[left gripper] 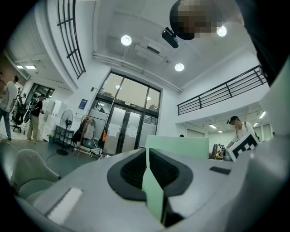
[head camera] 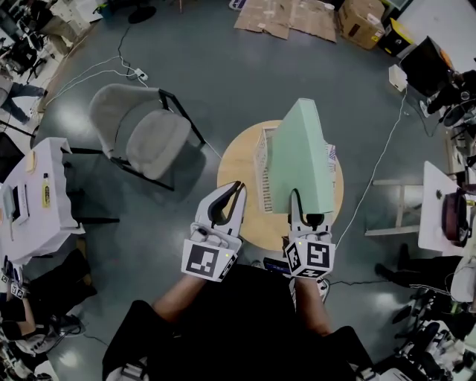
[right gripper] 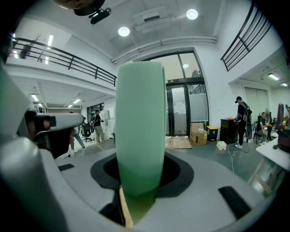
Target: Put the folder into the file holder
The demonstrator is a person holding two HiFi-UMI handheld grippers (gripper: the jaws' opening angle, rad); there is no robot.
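A pale green folder [head camera: 301, 160] stands upright above the round wooden table [head camera: 232, 160], and my right gripper [head camera: 306, 217] is shut on its lower edge. In the right gripper view the folder [right gripper: 138, 127] rises straight out from between the jaws and fills the middle. A white file holder [head camera: 262, 170] stands on the table, just left of the folder and partly hidden by it. My left gripper [head camera: 236, 189] hovers over the table's near-left edge. Its jaws are closed together and nothing sticks out of them. The left gripper view shows the folder [left gripper: 181, 146] beyond the closed tips [left gripper: 147, 153].
A grey folding chair [head camera: 141, 130] stands to the left of the table. White desks flank the scene at the left [head camera: 37, 193] and right [head camera: 442, 216]. A cable [head camera: 375, 167] runs across the floor on the right. Flattened cardboard [head camera: 286, 16] lies at the back.
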